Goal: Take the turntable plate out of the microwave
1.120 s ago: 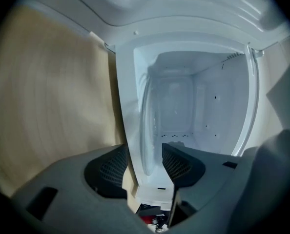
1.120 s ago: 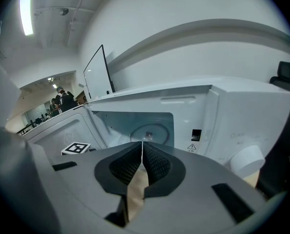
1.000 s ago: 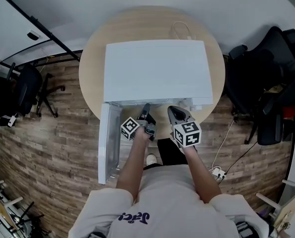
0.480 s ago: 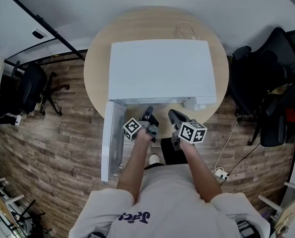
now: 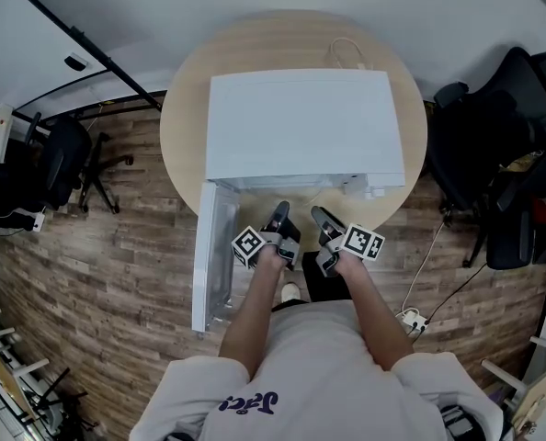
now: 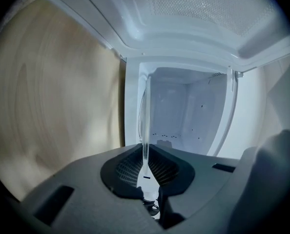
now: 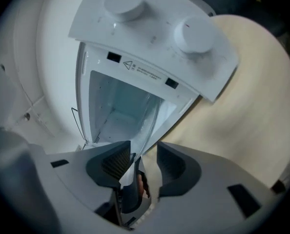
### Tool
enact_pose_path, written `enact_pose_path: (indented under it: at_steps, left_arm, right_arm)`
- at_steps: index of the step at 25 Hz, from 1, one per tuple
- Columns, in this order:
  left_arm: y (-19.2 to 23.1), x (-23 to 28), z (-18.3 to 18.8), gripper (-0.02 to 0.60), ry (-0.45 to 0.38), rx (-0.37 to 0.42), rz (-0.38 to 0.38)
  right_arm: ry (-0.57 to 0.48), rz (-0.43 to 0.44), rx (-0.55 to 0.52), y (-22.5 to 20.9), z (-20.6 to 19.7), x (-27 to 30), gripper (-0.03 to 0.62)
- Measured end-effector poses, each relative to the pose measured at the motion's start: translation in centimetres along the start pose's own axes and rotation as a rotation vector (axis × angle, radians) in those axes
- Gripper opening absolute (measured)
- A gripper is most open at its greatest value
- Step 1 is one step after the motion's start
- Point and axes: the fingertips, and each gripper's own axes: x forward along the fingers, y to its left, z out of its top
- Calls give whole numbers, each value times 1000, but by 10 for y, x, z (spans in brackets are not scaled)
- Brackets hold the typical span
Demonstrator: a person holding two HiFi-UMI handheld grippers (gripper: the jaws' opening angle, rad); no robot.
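Observation:
The white microwave stands on a round wooden table with its door swung open to the left. Both grippers are at the mouth of the cavity. The clear glass turntable plate shows edge-on in the left gripper view, and my left gripper is shut on its rim. In the right gripper view the plate's rim lies between the jaws of my right gripper, which are opening, with a gap beside the right pad. From the head view, the left gripper and right gripper hide the plate.
Two round knobs sit on the microwave's control panel. A white cable lies on the table behind the oven. Office chairs stand at the right and left. A power strip lies on the wood floor.
The right gripper has sunk and rolled, as its marker cube shows. The left gripper has shifted slightly in front of the opening.

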Motion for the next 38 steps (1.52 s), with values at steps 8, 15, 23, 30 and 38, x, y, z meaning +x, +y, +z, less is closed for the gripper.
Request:
enact_pose_path:
  at_steps: [8,15,23,30,38]
  left_arm:
    - [-5,-18,-7,35,-1,-24,4]
    - [-6,-43,-12,35,11,-18,22]
    - [-1,-56,-24,35,48,9,60]
    - [-3,-62,-29,35,92,56,30]
    - [-9,-63,-39,137,149,129,-29]
  right_arm:
    - [-102,108,204,-9,8,22,183]
    - [-114,172,243,1,10,58,183]
    - [-119,168,319,-8,5,69,76]
    - [-103,124,425,-17,-2,63,31]
    - [-92,145,392,-11,-4,39,31]
